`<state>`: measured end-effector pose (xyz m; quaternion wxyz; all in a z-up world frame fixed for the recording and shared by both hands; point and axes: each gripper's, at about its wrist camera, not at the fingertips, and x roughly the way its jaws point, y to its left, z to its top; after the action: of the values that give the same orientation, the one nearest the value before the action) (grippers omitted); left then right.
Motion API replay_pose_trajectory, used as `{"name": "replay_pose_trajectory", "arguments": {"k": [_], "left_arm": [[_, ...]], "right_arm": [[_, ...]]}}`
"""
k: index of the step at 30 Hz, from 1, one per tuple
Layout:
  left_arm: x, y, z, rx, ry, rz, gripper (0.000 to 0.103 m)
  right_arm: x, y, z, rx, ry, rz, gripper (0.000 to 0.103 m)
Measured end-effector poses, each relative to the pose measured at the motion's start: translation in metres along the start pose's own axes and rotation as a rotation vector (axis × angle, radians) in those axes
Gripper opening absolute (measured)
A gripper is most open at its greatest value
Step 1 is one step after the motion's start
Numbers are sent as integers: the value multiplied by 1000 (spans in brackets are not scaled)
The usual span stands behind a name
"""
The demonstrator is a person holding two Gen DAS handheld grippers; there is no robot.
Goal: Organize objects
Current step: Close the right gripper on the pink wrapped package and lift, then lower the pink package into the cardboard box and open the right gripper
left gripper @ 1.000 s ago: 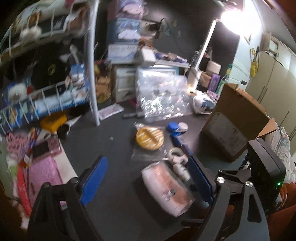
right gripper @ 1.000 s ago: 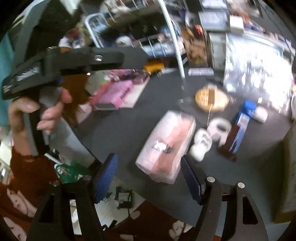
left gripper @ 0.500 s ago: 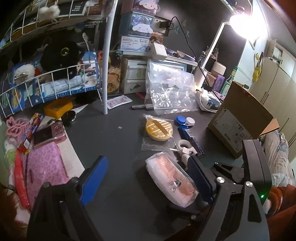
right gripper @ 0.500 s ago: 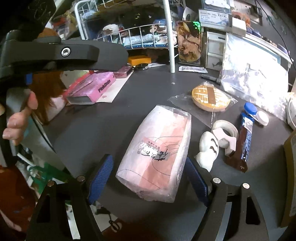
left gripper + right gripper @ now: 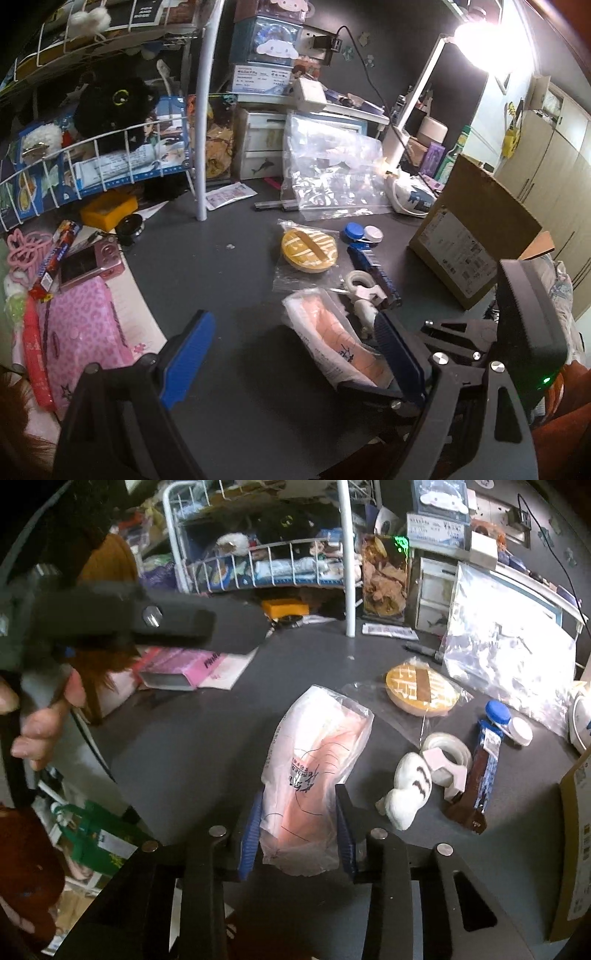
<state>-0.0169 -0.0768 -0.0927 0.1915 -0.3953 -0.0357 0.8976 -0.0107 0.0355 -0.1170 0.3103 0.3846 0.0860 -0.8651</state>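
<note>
Fingers of our right gripper (image 5: 298, 825) clamp the pink packet (image 5: 314, 764) at its near end, beside the tape roll (image 5: 448, 749); our left gripper (image 5: 291, 358) hangs spread, empty; we judge sorting barely started; remaining clutter unsorted.

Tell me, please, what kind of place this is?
Probably a bedroom or study desk at home: a dark desk crowded with small things, a lit desk lamp, a wire rack with plush toys, and wardrobe doors behind.
</note>
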Motion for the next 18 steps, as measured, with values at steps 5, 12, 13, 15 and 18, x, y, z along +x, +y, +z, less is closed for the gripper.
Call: {"name": "replay_pose_trajectory", "arguments": {"k": [5, 12, 13, 15, 18], "left_arm": [[-6, -12, 9, 13, -16, -44, 86], [-23, -36, 35, 33, -68, -131, 73], [-25, -42, 41, 46, -76, -123, 72], [-28, -51, 49, 59, -88, -121, 66], [-30, -69, 65, 77, -110, -142, 58]], "right_arm": [[-26, 3, 14, -44, -56, 81, 31], [-72, 6, 39, -150, -130, 122, 31], [-79, 5, 42, -159, -138, 124, 31], [-92, -1, 47, -174, -158, 123, 31], [-112, -9, 52, -198, -195, 93, 31]]}}
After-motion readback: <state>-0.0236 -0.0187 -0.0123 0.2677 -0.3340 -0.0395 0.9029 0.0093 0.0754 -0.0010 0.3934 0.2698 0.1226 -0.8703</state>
